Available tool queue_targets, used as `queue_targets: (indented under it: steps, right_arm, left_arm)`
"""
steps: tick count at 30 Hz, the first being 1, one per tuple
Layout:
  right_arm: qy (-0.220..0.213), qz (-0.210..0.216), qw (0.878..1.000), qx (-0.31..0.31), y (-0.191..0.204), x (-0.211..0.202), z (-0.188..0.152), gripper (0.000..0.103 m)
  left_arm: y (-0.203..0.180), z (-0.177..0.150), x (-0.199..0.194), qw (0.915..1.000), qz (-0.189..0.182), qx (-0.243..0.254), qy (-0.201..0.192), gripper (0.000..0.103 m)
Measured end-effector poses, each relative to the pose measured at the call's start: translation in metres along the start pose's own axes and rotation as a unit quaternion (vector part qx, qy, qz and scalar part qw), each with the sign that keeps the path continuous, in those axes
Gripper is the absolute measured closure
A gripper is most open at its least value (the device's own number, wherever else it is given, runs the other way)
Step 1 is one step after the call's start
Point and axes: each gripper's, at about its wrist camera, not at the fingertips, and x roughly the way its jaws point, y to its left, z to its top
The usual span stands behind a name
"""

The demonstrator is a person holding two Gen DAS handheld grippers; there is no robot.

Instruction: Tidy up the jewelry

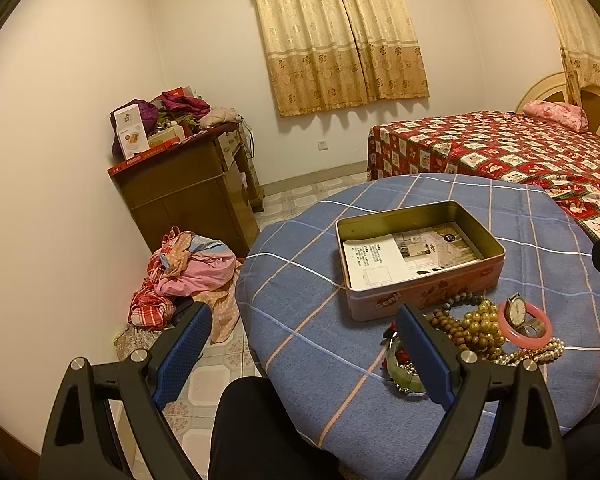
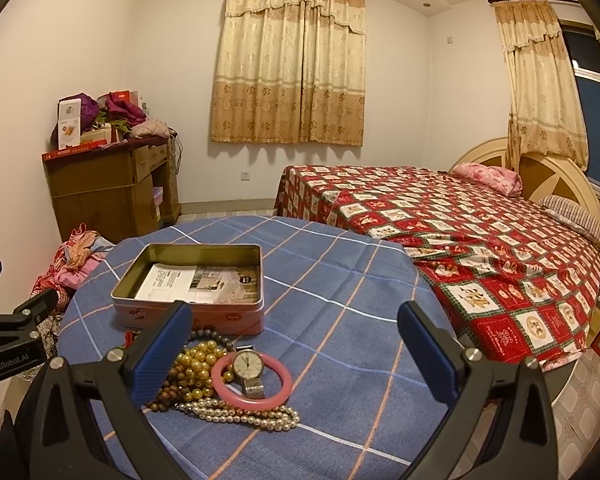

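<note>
Here we hold both tongs, left (image 1: 304, 344) and right (image 2: 296, 344), spread wide and empty; the jewelry pile (image 2: 220, 380) lies just below the right one, tin (image 2: 192, 280) beyond. We should pinch the pink bangle (image 2: 252, 396) first.

Bed (image 2: 460, 216), curtains (image 2: 292, 68), cluttered wooden cabinet (image 2: 100, 188).
</note>
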Motion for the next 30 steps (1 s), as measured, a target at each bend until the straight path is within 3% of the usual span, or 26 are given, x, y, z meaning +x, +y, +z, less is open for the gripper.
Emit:
queue_targets:
  steps: [30]
  right_arm:
    - [-0.001,0.001,1.000,-0.001,-0.0013,-0.0014,-0.0021,0.000]
  left_arm:
    - [0.0005,-0.0002,-0.0004,1.0000,0.000,0.002,0.002,0.010]
